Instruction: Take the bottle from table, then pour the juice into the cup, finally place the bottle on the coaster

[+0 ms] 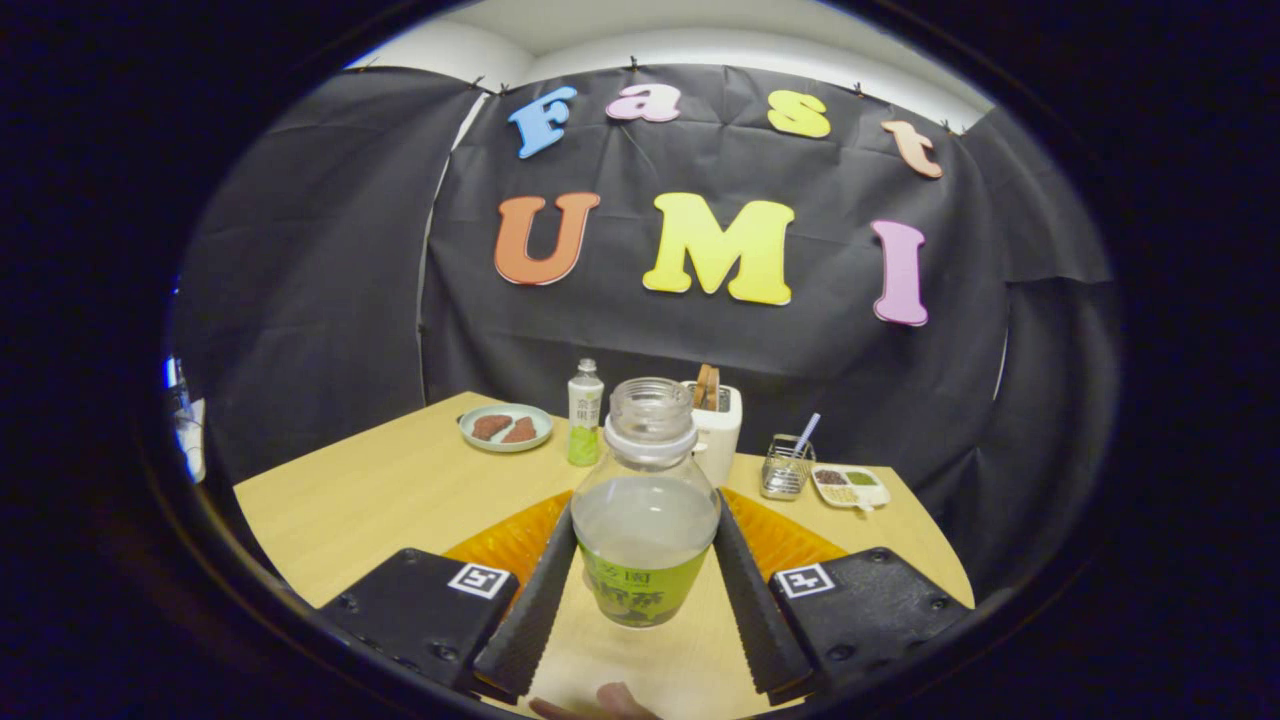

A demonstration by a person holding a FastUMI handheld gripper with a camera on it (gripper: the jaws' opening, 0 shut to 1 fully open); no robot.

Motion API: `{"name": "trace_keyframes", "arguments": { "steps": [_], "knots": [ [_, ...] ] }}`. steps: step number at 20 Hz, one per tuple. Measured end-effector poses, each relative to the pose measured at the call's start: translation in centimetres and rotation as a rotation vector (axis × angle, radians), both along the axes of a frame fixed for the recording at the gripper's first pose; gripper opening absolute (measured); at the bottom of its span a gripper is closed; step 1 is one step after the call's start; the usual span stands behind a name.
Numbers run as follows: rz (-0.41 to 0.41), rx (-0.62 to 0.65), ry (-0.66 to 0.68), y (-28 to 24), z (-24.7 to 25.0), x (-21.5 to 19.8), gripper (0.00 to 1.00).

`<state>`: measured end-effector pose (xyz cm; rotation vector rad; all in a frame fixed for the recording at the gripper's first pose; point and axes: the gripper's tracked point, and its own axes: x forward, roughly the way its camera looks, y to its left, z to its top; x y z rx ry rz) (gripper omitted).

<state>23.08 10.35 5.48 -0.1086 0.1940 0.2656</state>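
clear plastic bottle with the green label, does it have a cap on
No, the clear plastic bottle with the green label, held between the gripper fingers, has an open, uncapped neck.

Coaster (790, 535) mostly behind bottle (645, 520) and fingers (745, 590)

The gripper (645, 590) holds a clear, uncapped plastic bottle with a green label (645, 520) upright between its two black ribbed fingers (530, 600), both pads pressing on its sides. Beneath the bottle lies the pale wooden table (380, 500). Just behind the bottle stands a white toaster with brown slices (718, 425). Beside the toaster, on one side, is a small white-and-green capped bottle (585, 412), then a pale green plate of brown pieces (506, 427). On its other side sit a wire basket (785, 466) and a white divided tray (850, 486).
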Motion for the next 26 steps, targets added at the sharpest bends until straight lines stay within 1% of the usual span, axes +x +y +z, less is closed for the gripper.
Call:
{"name": "trace_keyframes", "arguments": {
  "steps": [2,4,7,10,13,15,17,20,22,26],
  "knots": [
    [-0.003,0.004,0.021,-0.3,-0.2,0.8,0.82],
    [-0.022,0.005,0.046,-0.4,-1.0,2.4,0.82],
    [-0.023,0.056,0.072,0.0,-2.3,4.7,0.82],
    [-0.061,0.084,0.129,-0.2,-4.9,7.4,0.82],
    [-0.076,0.089,0.175,0.2,-7.0,9.5,0.82],
    [-0.052,0.080,0.166,1.2,-7.2,10.2,0.82],
    [-0.065,0.058,0.155,1.4,-7.6,10.7,0.82],
    [-0.062,0.048,0.163,2.3,-8.2,11.5,0.82],
    [-0.089,0.013,0.199,1.8,-9.4,11.9,0.82],
    [-0.054,0.017,0.195,2.6,-9.4,12.1,0.83]
  ]
}}
